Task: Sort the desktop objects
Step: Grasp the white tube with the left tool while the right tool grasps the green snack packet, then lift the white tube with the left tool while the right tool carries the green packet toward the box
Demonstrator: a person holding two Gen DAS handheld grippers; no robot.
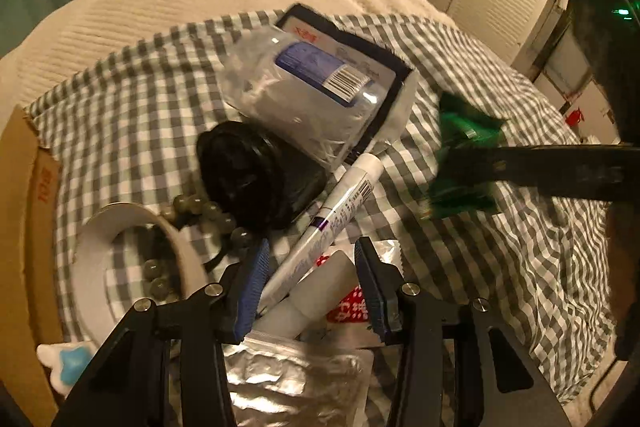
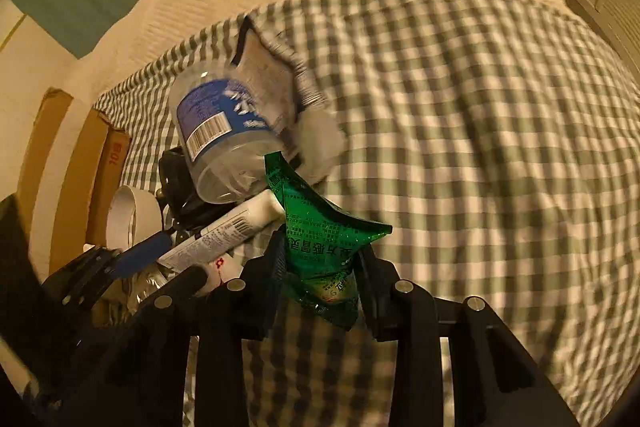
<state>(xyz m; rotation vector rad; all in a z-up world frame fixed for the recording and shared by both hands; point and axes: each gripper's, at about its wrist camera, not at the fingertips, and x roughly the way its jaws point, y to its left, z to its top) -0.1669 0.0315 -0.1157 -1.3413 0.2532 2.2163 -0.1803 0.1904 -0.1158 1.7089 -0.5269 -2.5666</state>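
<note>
Green sachet [image 2: 320, 247] in right tool [image 2: 320, 263] — tube [image 2: 224, 231]; clear jar [image 2: 224, 131] alongside

The green sachet [image 2: 320, 247] carries Chinese print, "感冒" legible; the cardboard box [image 1: 42, 187] at the checked cloth's left edge shows red characters too blurred to read

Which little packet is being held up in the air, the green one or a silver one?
The green packet. The right hand-held gripper pinches it above the checked cloth, while the silver foil packet lies flat in the pile.
</note>
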